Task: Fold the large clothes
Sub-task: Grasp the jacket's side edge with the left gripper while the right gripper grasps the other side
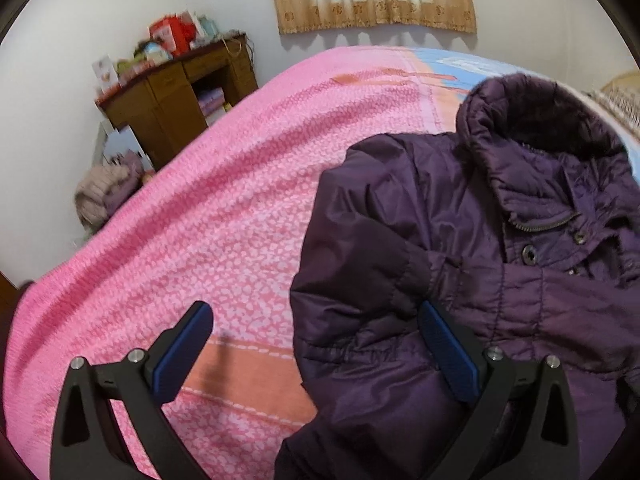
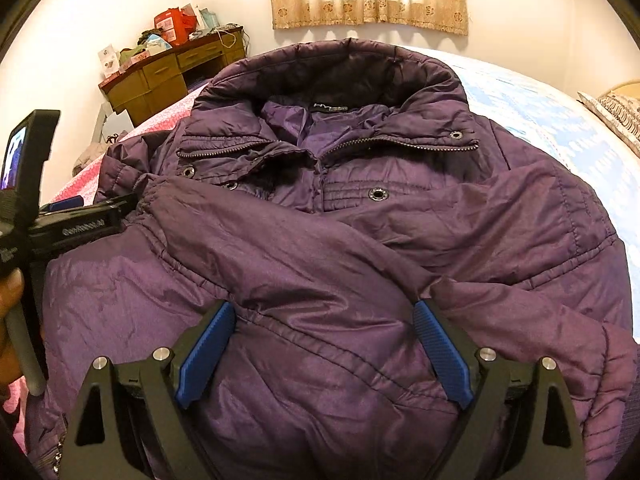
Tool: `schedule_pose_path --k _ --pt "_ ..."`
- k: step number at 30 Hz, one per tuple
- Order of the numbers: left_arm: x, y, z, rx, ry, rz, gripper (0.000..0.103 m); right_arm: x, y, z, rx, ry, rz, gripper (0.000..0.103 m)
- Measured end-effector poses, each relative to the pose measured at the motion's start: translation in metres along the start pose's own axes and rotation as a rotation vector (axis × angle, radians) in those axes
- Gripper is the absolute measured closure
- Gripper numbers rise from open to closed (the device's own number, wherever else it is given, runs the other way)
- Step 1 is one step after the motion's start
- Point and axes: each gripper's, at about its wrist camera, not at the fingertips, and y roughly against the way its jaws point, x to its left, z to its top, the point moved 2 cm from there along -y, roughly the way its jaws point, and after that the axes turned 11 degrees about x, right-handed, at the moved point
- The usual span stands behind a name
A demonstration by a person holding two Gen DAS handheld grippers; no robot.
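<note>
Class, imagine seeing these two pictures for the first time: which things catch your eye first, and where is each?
A big purple padded jacket lies front-up on the bed, sleeves folded across its chest. Beneath it, to the left, spreads a bright pink blanket. Both the left gripper and the right gripper hang open over the jacket.

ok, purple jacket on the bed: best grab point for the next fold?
Probably the purple jacket at its bottom hem nearest the cameras, pinched from the near side. Both sleeves already lie crossed over the chest, so the hem is the free edge. Right gripper hangs open above the folded sleeve.
</note>
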Motion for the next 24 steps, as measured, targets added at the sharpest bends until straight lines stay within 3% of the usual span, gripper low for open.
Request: schedule_pose_path --k 4,6,7,10,13,19,24 --pt "0.010 0.031 0.002 -0.029 0.022 0.000 0.000 -0.012 0.028 0.002 0.049 -0.005 0.117 0.011" --pt "0.010 0.056 0.005 -0.093 0.010 -0.027 0.000 -0.028 0.058 0.010 -0.015 -0.047 0.203 0.011" --pt "0.008 0.068 0.008 -0.124 -0.008 -0.039 0.000 -0.034 0.069 0.016 -0.044 -0.045 0.203 0.011" --pt "-0.007 0.091 0.024 -0.188 -0.060 -0.075 0.000 -0.051 0.083 0.046 -0.084 -0.021 0.122 0.011" --pt "-0.030 0.088 0.046 -0.171 -0.105 -0.135 0.000 -0.073 0.070 0.084 -0.072 -0.015 0.045 0.011" --pt "-0.072 0.040 0.091 -0.107 -0.230 -0.063 0.000 -0.102 0.015 0.157 0.005 0.013 -0.066 0.011" --pt "-0.079 0.003 0.118 -0.021 -0.232 -0.068 0.000 -0.110 -0.024 0.192 0.059 0.066 -0.098 0.011"
